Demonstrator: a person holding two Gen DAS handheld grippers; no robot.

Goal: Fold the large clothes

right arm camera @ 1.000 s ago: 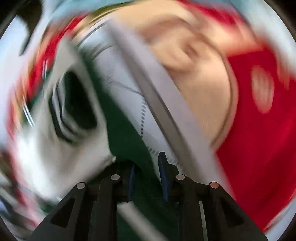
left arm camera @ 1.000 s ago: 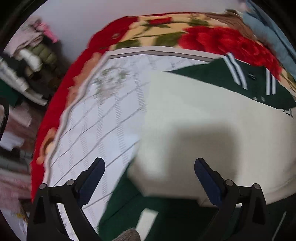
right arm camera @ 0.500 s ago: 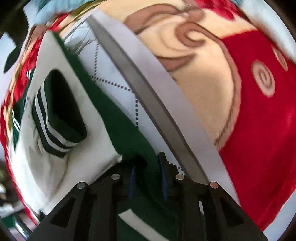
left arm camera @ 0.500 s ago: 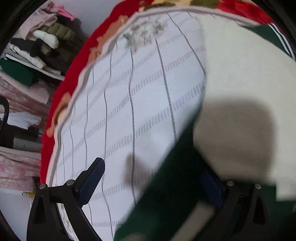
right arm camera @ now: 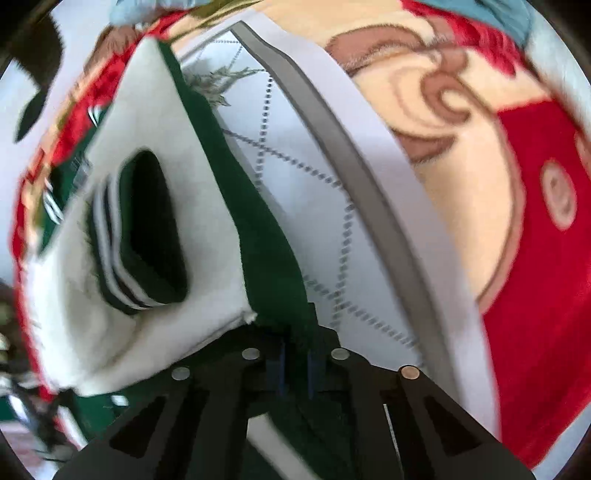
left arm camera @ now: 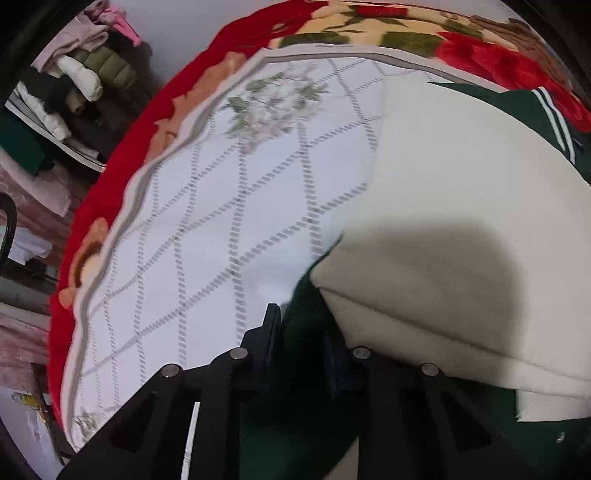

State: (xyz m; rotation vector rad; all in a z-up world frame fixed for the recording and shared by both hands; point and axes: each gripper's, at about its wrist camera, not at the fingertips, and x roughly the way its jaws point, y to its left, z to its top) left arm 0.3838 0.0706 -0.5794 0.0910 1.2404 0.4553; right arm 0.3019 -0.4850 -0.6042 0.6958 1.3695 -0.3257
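Observation:
A green and cream jacket (left arm camera: pixel 461 221) lies on the bed, its cream sleeve folded over the green body. My left gripper (left arm camera: pixel 301 339) points steeply down at the jacket's near corner. Its jaws are closing, and the green edge (left arm camera: pixel 306 306) is pinched between them. In the right wrist view the cream sleeve (right arm camera: pixel 110 280) ends in a green cuff with white stripes (right arm camera: pixel 122 266). My right gripper (right arm camera: pixel 295 354) is shut on the jacket's green edge (right arm camera: pixel 258 229), which runs away from the pads.
Under the jacket is a white quilted sheet (left arm camera: pixel 221 240) with a grey border (right arm camera: pixel 351 166), spread on a red floral blanket (left arm camera: pixel 122 158). Shelves piled with clothes (left arm camera: pixel 74 74) stand past the bed's left side. A light blue cloth (right arm camera: pixel 498 14) lies at the far edge.
My left gripper came down onto the jacket's corner and its jaws went from wide apart to pinched on the green edge. The right gripper kept its hold and its jaws drew tighter.

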